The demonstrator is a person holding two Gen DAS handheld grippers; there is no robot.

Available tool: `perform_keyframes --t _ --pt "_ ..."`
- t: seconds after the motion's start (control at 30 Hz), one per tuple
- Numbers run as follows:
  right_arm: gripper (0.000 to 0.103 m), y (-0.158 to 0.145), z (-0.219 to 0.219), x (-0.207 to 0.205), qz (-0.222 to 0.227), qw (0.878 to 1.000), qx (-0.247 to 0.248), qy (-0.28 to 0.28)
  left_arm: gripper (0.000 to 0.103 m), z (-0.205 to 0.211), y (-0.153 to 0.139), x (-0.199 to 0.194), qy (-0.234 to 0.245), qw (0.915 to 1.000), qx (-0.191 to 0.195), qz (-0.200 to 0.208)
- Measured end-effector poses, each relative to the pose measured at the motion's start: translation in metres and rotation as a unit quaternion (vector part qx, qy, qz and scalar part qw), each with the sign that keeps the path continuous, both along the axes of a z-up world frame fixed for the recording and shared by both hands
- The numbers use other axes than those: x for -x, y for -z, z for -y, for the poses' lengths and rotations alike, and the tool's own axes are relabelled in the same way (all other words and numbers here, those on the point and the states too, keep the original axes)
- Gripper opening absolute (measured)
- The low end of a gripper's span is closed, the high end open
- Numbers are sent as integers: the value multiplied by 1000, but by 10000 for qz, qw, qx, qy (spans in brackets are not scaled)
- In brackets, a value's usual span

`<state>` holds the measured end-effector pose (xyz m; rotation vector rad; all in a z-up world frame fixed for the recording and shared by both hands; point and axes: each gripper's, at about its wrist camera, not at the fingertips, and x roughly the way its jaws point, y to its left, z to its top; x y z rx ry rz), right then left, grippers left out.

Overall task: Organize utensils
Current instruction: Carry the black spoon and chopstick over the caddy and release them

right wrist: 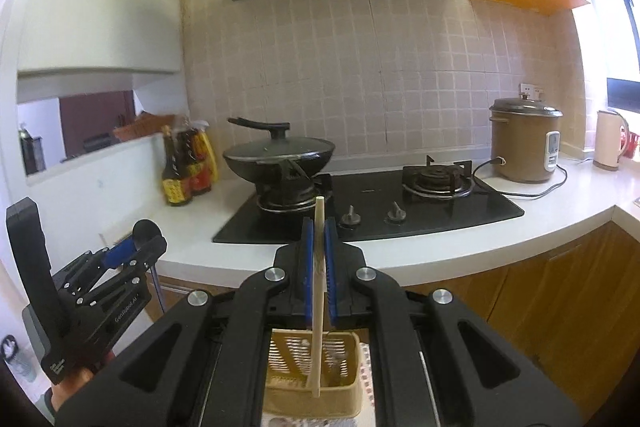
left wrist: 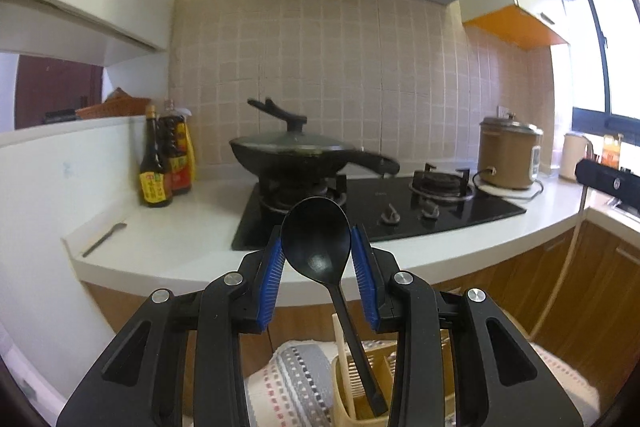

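Now, through the left wrist view, we are seeing the left gripper [left wrist: 316,247] pinching a black spoon [left wrist: 316,239] by its bowl, handle hanging into the beige utensil basket [left wrist: 352,387]. Switching right, we are seeing the right gripper [right wrist: 319,227] clamping a pale chopstick [right wrist: 319,291] above that basket, plus the hand [right wrist: 68,391] carrying the left tool.

Daylight pours in from the window [left wrist: 600,47] on the right, blown out to white in both views. The white counter [right wrist: 460,251] is evenly bright, and the glossy black stove top [right wrist: 372,203] carries pale reflections. Fisheye bending curves the wall tiles [left wrist: 340,67] and darkens the picture corners. Focus is soft throughout, more so toward the edges.
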<state>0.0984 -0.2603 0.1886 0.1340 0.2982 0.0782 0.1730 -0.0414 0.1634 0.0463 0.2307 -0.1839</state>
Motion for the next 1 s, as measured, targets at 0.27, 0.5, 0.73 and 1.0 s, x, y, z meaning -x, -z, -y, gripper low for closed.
perform_keyframes --t 0.27,0.5,0.73,1.0 --pt "4 2 11 -21 -71 9999 -80 123 32 -16 28 -28 34 9991 303 -289" --pt "4 -7 13 -26 108 9997 -62 232 32 -8 25 -30 74 9997 163 -139" --pt "4 32 4 -34 129 9986 248 450 32 -7 54 -32 173 9996 207 -130" --pt "5 58 2 -37 -134 9991 119 372 33 -9 63 -26 270 9994 228 -36"
